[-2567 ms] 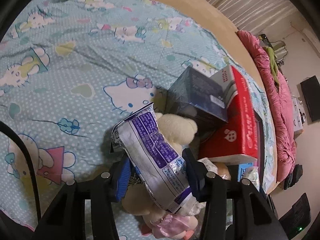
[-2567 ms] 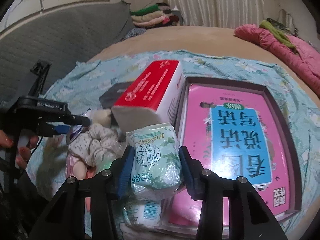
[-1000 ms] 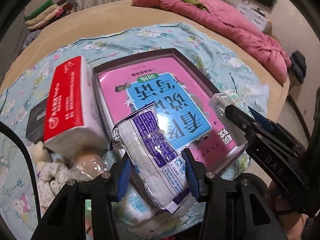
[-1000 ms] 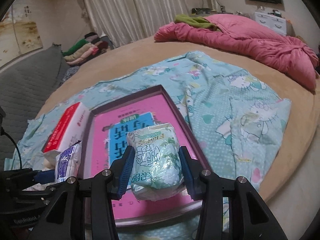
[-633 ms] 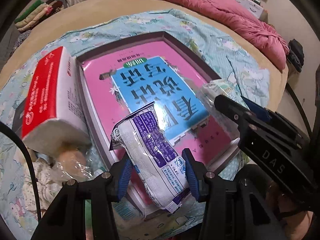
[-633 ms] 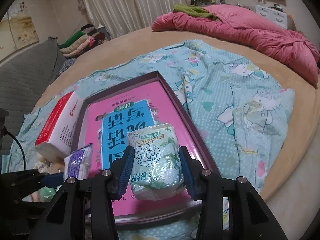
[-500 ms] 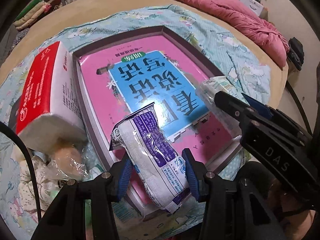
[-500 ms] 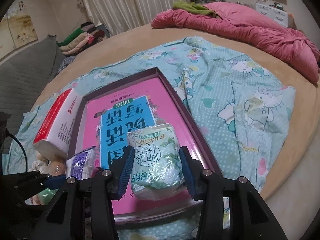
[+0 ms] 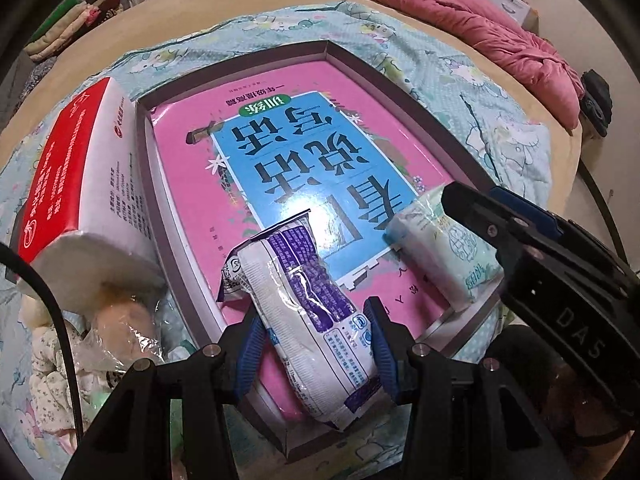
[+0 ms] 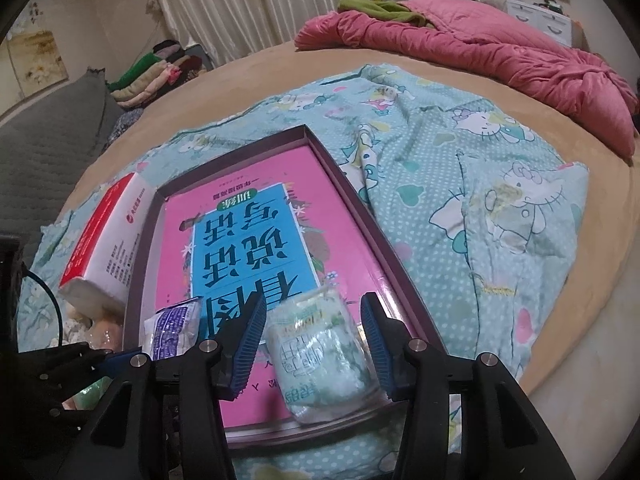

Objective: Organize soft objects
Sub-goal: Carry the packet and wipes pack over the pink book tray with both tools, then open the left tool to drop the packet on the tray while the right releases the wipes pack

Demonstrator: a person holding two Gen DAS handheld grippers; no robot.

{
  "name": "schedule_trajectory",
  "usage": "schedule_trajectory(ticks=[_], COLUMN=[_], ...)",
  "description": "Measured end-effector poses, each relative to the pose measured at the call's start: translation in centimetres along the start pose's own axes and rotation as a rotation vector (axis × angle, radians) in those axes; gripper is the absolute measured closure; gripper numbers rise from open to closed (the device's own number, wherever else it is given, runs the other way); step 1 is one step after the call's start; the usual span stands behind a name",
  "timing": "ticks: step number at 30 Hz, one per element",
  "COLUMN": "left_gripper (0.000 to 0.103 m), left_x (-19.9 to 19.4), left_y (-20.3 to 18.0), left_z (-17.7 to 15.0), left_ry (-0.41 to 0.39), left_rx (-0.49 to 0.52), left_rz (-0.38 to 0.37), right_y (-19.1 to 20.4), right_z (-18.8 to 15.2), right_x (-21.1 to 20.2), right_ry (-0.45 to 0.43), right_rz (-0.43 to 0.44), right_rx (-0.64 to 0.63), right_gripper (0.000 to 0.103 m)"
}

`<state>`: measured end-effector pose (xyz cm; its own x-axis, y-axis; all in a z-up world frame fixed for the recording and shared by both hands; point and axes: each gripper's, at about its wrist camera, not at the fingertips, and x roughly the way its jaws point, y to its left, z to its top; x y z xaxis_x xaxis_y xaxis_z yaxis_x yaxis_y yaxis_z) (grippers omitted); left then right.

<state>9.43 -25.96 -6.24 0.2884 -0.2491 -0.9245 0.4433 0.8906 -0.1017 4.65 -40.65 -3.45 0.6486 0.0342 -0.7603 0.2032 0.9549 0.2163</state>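
My left gripper (image 9: 314, 340) has its jaws clamped on the purple-and-white tissue pack (image 9: 304, 308), held over the near end of the shallow tray (image 9: 404, 84) lined with a pink book cover. My right gripper (image 10: 312, 344) is easing its jaws apart; the green tissue pack (image 10: 320, 356) lies between them on the tray's near corner, pads no longer pressing. The red tissue box (image 9: 76, 184) sits beside the tray on the bed.
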Motion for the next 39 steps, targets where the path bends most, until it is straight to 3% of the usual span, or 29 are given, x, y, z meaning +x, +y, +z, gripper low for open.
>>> schedule_trajectory(ticks=[7, 11, 15, 17, 20, 23, 31, 39], left_gripper=[0.053, 0.043, 0.042, 0.037, 0.033, 0.029, 0.025, 0.023], left_x=[-0.2, -0.2, -0.4, -0.7, -1.6, -2.8, -6.1, -8.4], left_y=[0.3, 0.5, 0.5, 0.4, 0.3, 0.3, 0.5, 2.1], left_z=[0.3, 0.6, 0.5, 0.5, 0.4, 0.2, -0.4, -1.7], left_ry=[-0.018, -0.024, -0.028, -0.038, -0.061, -0.092, -0.165, -0.188], left_rx=[-0.008, -0.01, -0.009, 0.003, 0.015, 0.017, 0.018, -0.024], left_rz=[-0.004, 0.0, 0.0, 0.012, 0.023, 0.026, 0.064, 0.076], right_y=[-0.4, -0.9, -1.1, -1.1, -1.2, -1.1, 0.1, 1.0], right_z=[0.1, 0.3, 0.4, 0.4, 0.4, 0.5, 0.4, 0.2], right_x=[-0.7, -1.4, -1.6, -1.7, -2.1, -2.6, -3.0, -3.9], right_ry=[-0.041, -0.074, -0.088, -0.092, -0.114, -0.138, -0.159, -0.192], right_rz=[0.006, 0.001, 0.002, 0.005, 0.006, -0.003, -0.009, -0.005], right_rx=[0.028, 0.053, 0.066, 0.069, 0.072, 0.068, 0.008, -0.015], right_gripper=[0.047, 0.047, 0.045, 0.045, 0.044, 0.032, 0.029, 0.025])
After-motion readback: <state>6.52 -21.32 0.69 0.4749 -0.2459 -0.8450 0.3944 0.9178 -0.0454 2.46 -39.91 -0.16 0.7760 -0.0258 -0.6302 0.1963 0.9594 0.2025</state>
